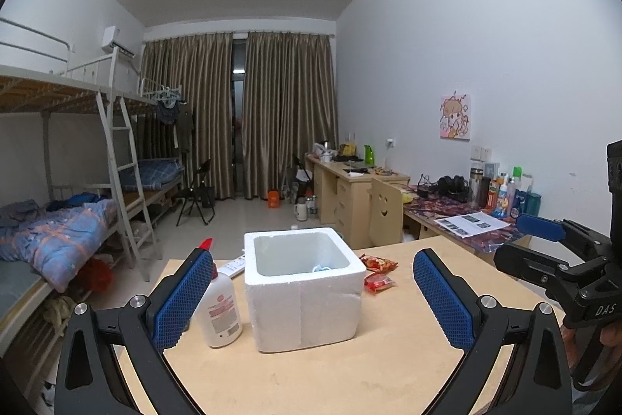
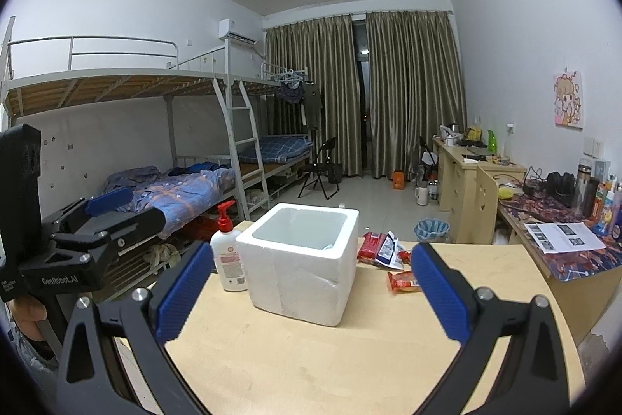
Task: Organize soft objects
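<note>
A white foam box (image 1: 307, 302) (image 2: 299, 282) stands open-topped on the pale wooden table (image 1: 350, 376) (image 2: 311, 368). Something light blue (image 1: 320, 268) (image 2: 328, 247) peeks from inside it at the far right corner. Red snack packets (image 1: 379, 273) (image 2: 379, 246) lie just right of the box, and one red packet (image 2: 404, 281) is nearer to me. My left gripper (image 1: 313, 282) (image 2: 144, 207) is open, holds nothing, and frames the box from the front. My right gripper (image 2: 311, 259) (image 1: 511, 238) is open too, empty, facing the box from the right.
A white lotion bottle with a red pump (image 1: 221, 310) (image 2: 229, 259) stands against the box's left side. A white flat item (image 1: 233, 267) lies behind it. Bunk beds (image 2: 175, 189) line the left wall, desks (image 2: 466, 174) the right. A blue bin (image 2: 431, 230) sits on the floor.
</note>
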`<state>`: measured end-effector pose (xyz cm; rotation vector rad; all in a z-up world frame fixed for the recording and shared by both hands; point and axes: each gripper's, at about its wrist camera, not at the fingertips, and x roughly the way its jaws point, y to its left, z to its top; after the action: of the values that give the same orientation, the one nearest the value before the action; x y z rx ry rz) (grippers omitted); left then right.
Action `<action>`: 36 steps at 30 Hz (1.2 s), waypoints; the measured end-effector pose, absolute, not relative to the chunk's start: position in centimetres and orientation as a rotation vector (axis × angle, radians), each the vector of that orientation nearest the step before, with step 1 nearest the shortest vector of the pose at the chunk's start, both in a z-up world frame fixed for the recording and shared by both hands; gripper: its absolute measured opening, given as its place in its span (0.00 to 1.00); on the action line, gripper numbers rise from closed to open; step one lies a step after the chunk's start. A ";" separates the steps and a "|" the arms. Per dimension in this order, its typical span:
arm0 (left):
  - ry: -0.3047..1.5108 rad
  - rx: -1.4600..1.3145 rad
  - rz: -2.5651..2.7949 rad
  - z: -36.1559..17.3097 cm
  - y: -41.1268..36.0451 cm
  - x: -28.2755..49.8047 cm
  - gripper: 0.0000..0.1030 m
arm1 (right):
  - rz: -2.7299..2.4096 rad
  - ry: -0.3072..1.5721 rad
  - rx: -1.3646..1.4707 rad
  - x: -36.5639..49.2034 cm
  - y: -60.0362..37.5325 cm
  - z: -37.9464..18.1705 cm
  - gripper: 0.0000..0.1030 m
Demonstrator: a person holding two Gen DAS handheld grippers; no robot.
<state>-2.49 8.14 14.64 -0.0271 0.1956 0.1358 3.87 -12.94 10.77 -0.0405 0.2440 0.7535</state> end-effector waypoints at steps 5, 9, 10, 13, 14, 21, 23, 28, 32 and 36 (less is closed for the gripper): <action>0.183 -0.030 0.140 14.5 8.0 -3.8 1.00 | 0.749 0.238 -0.037 3.2 -13.3 10.6 1.00; 0.173 -0.036 0.145 14.2 7.8 -4.3 1.00 | 0.744 0.235 -0.041 2.5 -13.4 10.2 1.00; 0.167 -0.039 0.151 14.0 7.8 -4.5 1.00 | 0.747 0.233 -0.039 2.5 -13.4 10.1 1.00; 0.159 -0.037 0.157 13.6 7.8 -4.8 1.00 | 0.747 0.228 -0.042 2.2 -13.5 9.8 1.00; 0.156 -0.040 0.158 13.3 7.8 -5.0 1.00 | 0.746 0.225 -0.046 2.0 -13.6 9.7 1.00; 0.127 -0.053 0.185 11.8 7.7 -6.0 1.00 | 0.740 0.185 -0.055 0.8 -14.0 8.3 1.00; 0.123 -0.055 0.189 11.1 7.5 -6.2 1.00 | 0.731 0.180 -0.056 0.4 -14.0 7.8 1.00; 0.110 -0.056 0.172 9.7 6.8 -6.5 1.00 | 0.729 0.188 -0.025 -0.1 -14.4 6.7 1.00; 0.081 -0.039 0.183 8.6 6.2 -7.4 1.00 | 0.703 0.190 -0.017 -0.6 -14.6 6.1 1.00; 0.072 -0.029 0.199 7.8 5.8 -8.1 1.00 | 0.707 0.210 0.000 -0.7 -14.7 5.4 1.00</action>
<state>-8.09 5.82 7.83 -0.0292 0.0720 0.1985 -0.73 -14.74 5.37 -0.0002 0.2101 0.7068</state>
